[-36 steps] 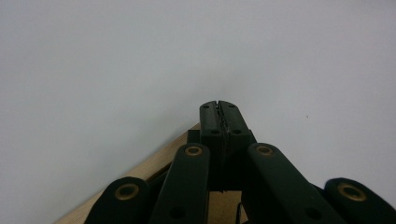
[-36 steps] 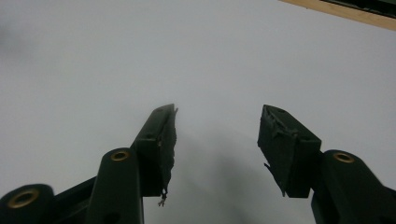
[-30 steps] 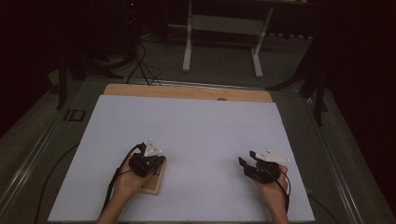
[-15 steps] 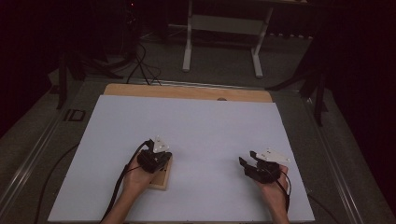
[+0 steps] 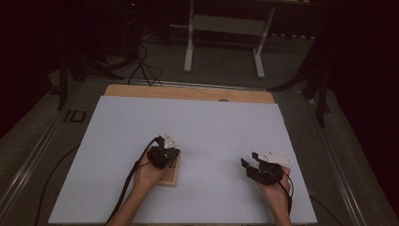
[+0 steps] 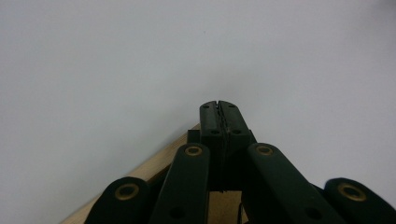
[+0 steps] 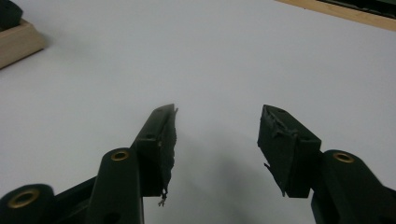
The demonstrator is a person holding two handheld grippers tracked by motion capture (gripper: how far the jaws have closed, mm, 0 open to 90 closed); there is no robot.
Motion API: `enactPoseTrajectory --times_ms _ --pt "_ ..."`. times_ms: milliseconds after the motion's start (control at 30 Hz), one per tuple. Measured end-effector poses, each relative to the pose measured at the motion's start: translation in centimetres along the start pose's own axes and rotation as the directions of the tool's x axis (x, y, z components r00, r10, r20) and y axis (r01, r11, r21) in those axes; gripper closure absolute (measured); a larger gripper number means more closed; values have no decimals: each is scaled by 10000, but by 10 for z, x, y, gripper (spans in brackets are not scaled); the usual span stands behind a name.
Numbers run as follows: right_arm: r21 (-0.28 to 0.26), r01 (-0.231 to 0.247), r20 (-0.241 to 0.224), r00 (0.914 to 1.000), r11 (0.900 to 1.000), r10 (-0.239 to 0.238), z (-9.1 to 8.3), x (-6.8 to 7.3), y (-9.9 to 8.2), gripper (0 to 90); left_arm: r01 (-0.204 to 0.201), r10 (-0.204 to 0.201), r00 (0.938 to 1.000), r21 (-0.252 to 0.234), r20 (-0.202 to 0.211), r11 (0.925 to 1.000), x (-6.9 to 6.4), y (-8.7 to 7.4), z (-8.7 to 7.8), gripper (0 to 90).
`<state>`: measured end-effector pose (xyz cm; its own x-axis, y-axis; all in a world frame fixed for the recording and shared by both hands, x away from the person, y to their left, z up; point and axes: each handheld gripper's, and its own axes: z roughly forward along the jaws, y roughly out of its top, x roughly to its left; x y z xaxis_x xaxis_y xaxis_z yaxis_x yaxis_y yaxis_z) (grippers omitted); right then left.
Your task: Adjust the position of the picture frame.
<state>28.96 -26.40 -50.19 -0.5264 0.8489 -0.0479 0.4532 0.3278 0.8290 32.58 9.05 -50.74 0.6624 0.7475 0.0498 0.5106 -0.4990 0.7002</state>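
- On the white sheet (image 5: pixel 207 127) covering the table, toward the 7 o'clock part of the high view: a flat wooden block (image 5: pixel 171 175), lying level.
- Directly over that block: left gripper (image 5: pixel 163 157), held in the left hand (image 5: pixel 147 175), grey three-cornered plate on top pointing to about 1 o'clock.
- In the left gripper view: jaws pressed flat together, pads meeting with no gap and nothing pinched between them; tips (image 6: pixel 219 112) reaching past the block's edge over bare white sheet; wooden edge (image 6: pixel 163 158) running from 7 o'clock up toward the jaws.
- Whether the closed claw rests on the block or hangs just above it: cannot tell.
- Toward 5 o'clock in the high view, well apart from the block: right gripper (image 5: pixel 256 169), in the right hand (image 5: pixel 275 195), aimed at about 10 o'clock.
- In the right gripper view: jaws spread wide, empty (image 7: pixel 217 140), only white sheet between them.
- At 10 o'clock in that same view: a corner of the wooden block (image 7: pixel 18 42), with a dark part of the other gripper on top at the frame's edge.
- Along the far edge of the sheet, at 12 o'clock: a bare wooden strip of tabletop (image 5: pixel 188 92).
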Motion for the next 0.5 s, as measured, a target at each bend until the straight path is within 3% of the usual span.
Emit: enactPoseTrajectory --times_ms 300,500 --pt "27 -16 -8 10000 10000 16 0 0 0 461 -153 156 9995 103 -257 9998 -7 17 15 898" --pt "28 9 -17 10000 10000 -9 0 0 0 461 -11 12 9996 39 -297 10000 -10 24 22 898"
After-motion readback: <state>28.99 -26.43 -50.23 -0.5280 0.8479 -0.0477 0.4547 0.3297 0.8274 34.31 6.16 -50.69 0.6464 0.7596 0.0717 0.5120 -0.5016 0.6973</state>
